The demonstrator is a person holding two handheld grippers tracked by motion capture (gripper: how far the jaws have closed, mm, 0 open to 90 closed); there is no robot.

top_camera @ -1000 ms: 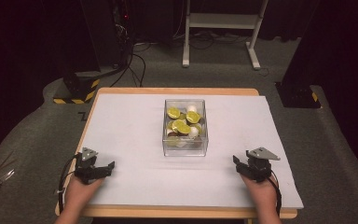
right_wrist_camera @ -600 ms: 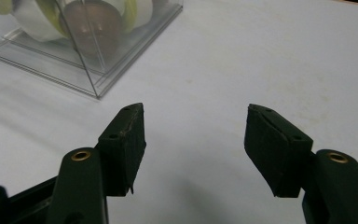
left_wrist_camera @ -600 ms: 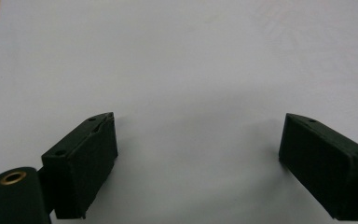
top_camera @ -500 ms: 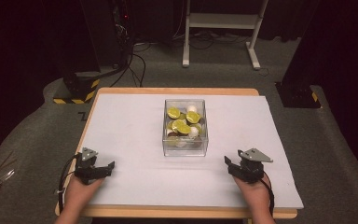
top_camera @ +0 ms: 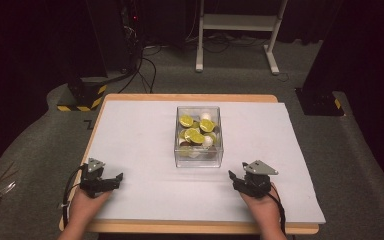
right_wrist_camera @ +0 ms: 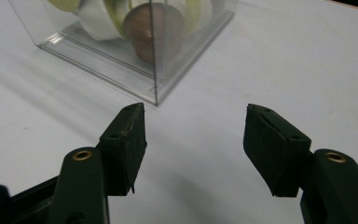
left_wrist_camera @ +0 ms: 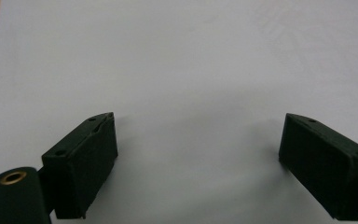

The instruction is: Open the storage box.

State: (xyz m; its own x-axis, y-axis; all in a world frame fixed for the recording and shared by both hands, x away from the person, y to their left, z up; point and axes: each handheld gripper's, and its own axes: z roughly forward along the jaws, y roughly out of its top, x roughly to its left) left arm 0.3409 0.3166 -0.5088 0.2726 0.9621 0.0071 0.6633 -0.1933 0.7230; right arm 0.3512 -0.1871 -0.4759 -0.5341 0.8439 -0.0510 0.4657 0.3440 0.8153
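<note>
Here the right tool [top_camera: 241, 179] sits just off the near right corner of the clear plastic box [top_camera: 198, 159], its jaws spread with nothing between them. The box stands at the middle of the white-covered counter [top_camera: 130, 130] and holds lime halves [top_camera: 194, 134], some white round pieces and a brown ball [right_wrist_camera: 154, 28] low against the near wall. The step in hand looks like an approach to the box. To do it well, the tool should rise over the near wall and come down through the open top, jaws held wide, onto one piece that lies uppermost; going at the wall from the side would only push the light box along the sheet. The left tool [top_camera: 111, 180] rests well to the left of the box, also spread and empty, and could steady the box if it slides. Nothing lies between either tool and the box. Beyond the box, off the counter, stand a white frame [top_camera: 240, 30], cables and a striped floor block [top_camera: 82, 97], all well apart from the work.
</note>
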